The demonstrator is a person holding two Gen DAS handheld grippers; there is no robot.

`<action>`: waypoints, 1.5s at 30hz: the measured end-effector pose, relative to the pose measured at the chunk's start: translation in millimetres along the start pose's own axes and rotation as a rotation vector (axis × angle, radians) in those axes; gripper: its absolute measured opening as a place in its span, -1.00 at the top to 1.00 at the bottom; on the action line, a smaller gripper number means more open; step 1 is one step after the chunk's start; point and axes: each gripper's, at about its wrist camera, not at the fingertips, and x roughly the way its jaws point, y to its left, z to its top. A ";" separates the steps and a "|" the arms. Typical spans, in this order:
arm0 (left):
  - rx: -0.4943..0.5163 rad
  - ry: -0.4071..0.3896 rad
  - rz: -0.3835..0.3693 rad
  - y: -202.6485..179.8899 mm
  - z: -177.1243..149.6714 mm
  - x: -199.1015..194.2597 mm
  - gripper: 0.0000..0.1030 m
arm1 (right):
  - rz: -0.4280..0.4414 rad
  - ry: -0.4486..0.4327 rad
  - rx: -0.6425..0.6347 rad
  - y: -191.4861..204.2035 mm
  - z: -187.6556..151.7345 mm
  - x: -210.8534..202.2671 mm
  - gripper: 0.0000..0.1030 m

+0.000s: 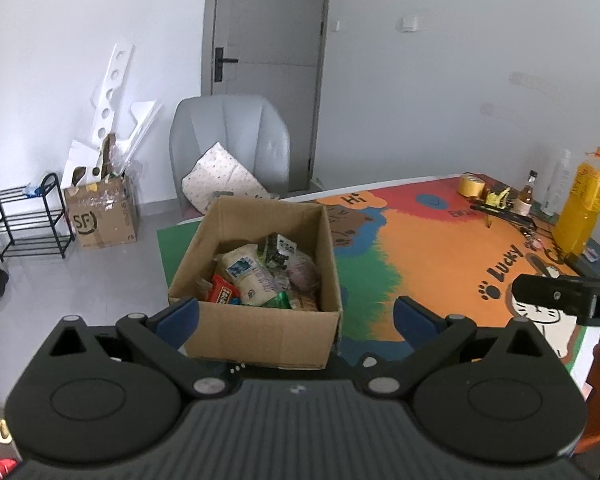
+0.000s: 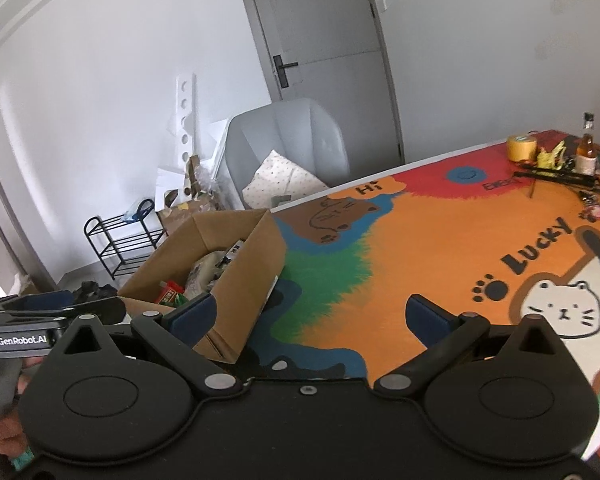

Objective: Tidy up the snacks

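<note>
An open cardboard box stands at the near left corner of the colourful table mat. It holds several snack packets, among them a pale bag, a red pack and a dark seaweed pack. My left gripper is open and empty, just in front of the box's near wall. My right gripper is open and empty over the mat, right of the box. Its body shows at the right edge of the left wrist view.
At the table's far right stand a yellow bag, a tape roll, small bottles and black tools. A grey chair with a cushion sits behind the box. A shoe rack and floor carton stand left.
</note>
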 end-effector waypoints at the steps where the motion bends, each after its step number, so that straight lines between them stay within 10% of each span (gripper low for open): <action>1: 0.006 -0.004 -0.006 -0.9 -0.7 -3.7 -0.99 | -0.006 -0.006 0.000 -0.9 0.4 -4.4 -1.00; 45: 0.024 -0.058 -0.012 1.9 -5.3 -58.2 -0.99 | -0.028 -0.061 -0.050 -2.6 -17.0 -79.8 -1.00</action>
